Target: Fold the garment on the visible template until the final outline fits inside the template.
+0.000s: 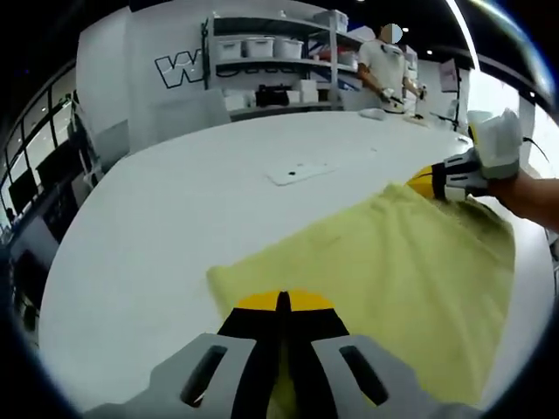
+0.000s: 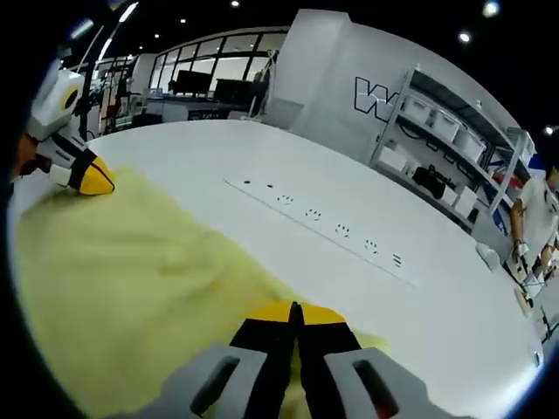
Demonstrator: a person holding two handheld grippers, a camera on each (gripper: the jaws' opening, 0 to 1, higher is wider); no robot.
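Yellow garment [image 1: 384, 279] lying spread on white table [image 1: 175, 218]. Left gripper [image 1: 282, 301] pinching near edge, jaws closed on cloth; right gripper [image 2: 293, 310] clamping opposite edge likewise. Risk: uneven lifting skewing fold, or thin fabric slipping out.

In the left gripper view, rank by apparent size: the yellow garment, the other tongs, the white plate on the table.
1. Yellow garment, by far largest.
2. Right tongs.
3. White plate; it lies farther off, so true sizes stay unsure.

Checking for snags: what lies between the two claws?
Just the yellow garment, stretched from left claw to right claw, seen in the left gripper view.
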